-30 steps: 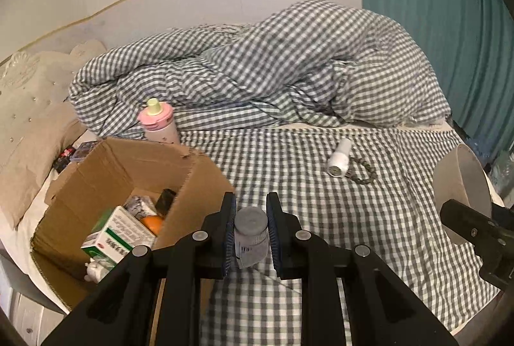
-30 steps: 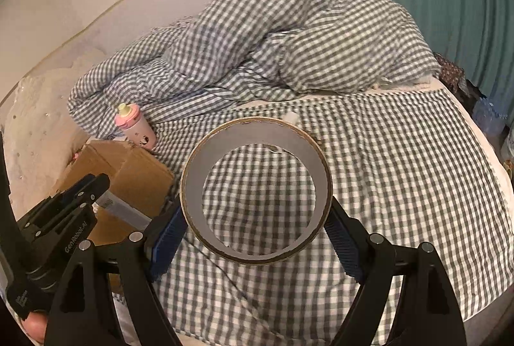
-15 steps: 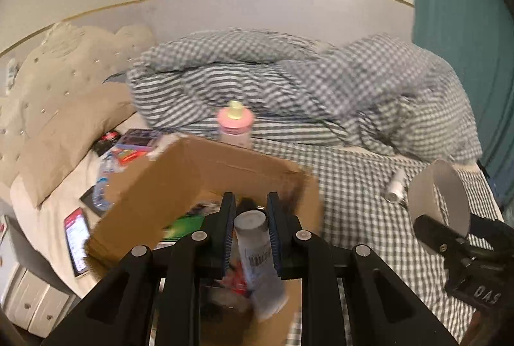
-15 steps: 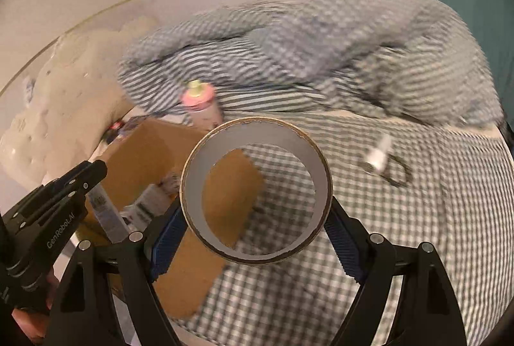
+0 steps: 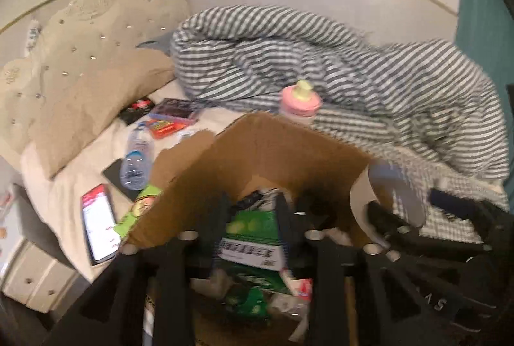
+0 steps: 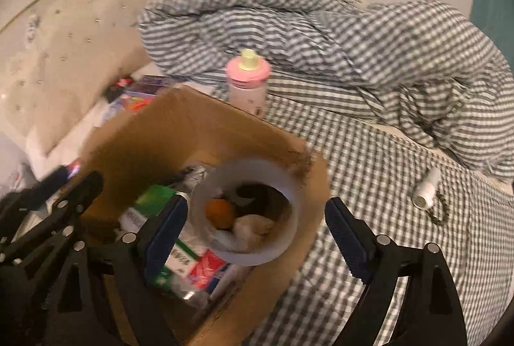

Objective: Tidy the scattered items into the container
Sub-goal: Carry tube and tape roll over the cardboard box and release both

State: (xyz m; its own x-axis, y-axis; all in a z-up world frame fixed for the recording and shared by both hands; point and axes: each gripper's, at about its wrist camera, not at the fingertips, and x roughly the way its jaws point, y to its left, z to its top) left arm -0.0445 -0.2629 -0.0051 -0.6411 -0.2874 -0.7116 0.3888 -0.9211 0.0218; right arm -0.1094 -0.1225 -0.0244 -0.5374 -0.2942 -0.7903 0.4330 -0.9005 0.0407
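Checked grey-and-white bedding (image 6: 369, 153) covers the bed, with a rumpled duvet (image 6: 321, 31) heaped along the upper part of both views and a tufted beige cushion (image 5: 80, 72) at upper left. Near the middle of the right wrist view an open cardboard box (image 6: 180, 137) sits on the bed, already holding a green-and-white carton (image 5: 253, 236), an orange (image 6: 220, 212) and other packets too blurred to name.

Over the box's mouth hangs the right gripper (image 6: 255, 225). Its jaws have just been widening, and the roll of tape (image 6: 247, 211) lies between them with a clear gap to the right pad, so it looks let go, though I cannot tell whether the left pad still touches it. The roll's hollow axis points down into the box, and the orange shows through its core.

At lower centre of the left wrist view, the left gripper (image 5: 249, 217) also points into the box. Its jaws have just been parting and nothing sits between them now; only the carton shows below.

Behind the box's far wall a pink-capped bottle (image 6: 247, 82) stands upright. At the right edge of the right wrist view a small white cylinder (image 6: 425, 188) lies on the checked sheet, its long axis running from lower left to upper right, with a beaded ring (image 6: 438, 211) beside it. At left in the left wrist view, a water bottle (image 5: 136, 159), a phone (image 5: 98, 222) and some packets (image 5: 170, 121) lie on the pale sheet.
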